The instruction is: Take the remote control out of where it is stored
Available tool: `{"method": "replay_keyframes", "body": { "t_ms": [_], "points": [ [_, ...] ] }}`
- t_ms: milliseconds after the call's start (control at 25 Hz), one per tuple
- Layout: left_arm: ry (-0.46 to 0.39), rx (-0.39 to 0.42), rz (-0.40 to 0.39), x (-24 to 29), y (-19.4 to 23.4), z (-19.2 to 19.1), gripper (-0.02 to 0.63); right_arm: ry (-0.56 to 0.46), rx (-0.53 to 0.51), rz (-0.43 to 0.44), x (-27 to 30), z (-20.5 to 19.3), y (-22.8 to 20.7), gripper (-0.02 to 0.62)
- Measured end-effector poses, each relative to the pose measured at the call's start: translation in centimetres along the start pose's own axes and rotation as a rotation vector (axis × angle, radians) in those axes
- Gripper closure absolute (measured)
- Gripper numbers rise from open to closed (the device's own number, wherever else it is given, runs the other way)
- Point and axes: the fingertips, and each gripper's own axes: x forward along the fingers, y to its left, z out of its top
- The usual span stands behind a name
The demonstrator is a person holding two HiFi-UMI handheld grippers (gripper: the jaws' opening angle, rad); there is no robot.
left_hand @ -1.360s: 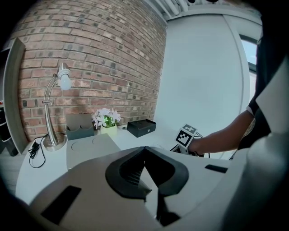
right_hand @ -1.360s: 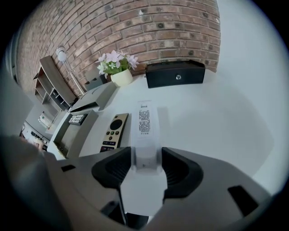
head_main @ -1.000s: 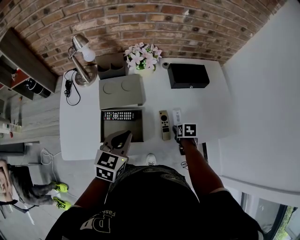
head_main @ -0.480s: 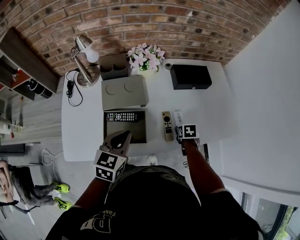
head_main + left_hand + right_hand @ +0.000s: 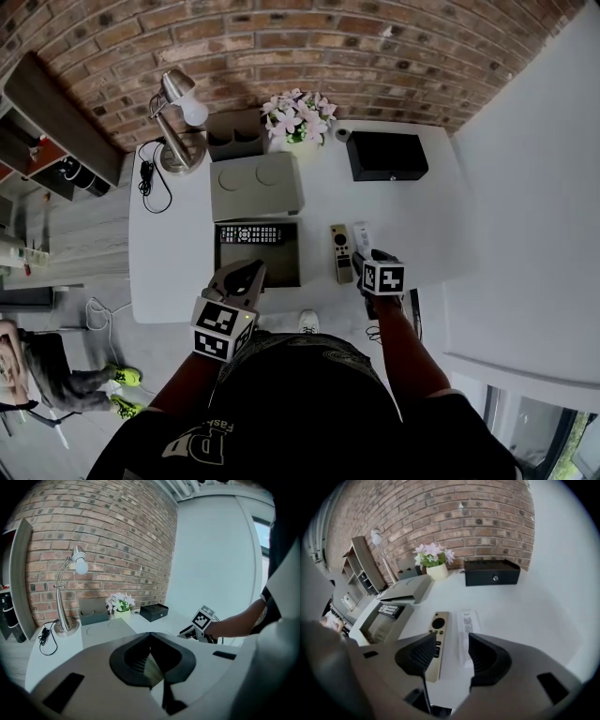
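White table [image 5: 422, 225] bore a gold remote [image 5: 437, 637], its near end hidden behind one jaw of the open right gripper [image 5: 452, 640]; the left gripper [image 5: 150, 635] was closed, empty.

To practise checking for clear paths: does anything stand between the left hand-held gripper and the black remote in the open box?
Nothing visible does. The box is uncovered, with its lid on the table behind it. The black remote lies bare at the box's far end, straight ahead of the left hand-held gripper.
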Motion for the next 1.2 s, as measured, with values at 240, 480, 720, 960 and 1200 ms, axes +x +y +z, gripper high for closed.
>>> {"method": "replay_keyframes", "body": {
  "t_ms": [240,480,720,960,1200],
  "points": [
    [-0.016,-0.011,0.010,-0.9,0.9,0.2,0.599,-0.184,-0.024,0.231,-3.4,3.5,7.3,0.427],
    [-0.027,-0.070,0.039,-2.4,2.8,-0.3,0.600,-0.286,-0.109,0.417,-6.8,5.6,14.2,0.589],
    [-0.022,-0.092,0.078,-4.1,4.7,-1.2,0.600,-0.300,-0.277,0.495,-7.7,5.9,20.3,0.589],
    [-0.021,-0.096,0.103,-5.5,6.2,-1.9,0.600,-0.286,-0.356,0.508,-7.3,6.1,23.3,0.589],
    [-0.014,-0.082,0.096,-6.2,6.8,-2.5,0.600,-0.276,-0.370,0.511,-7.0,6.1,24.6,0.589]
  ]
}}
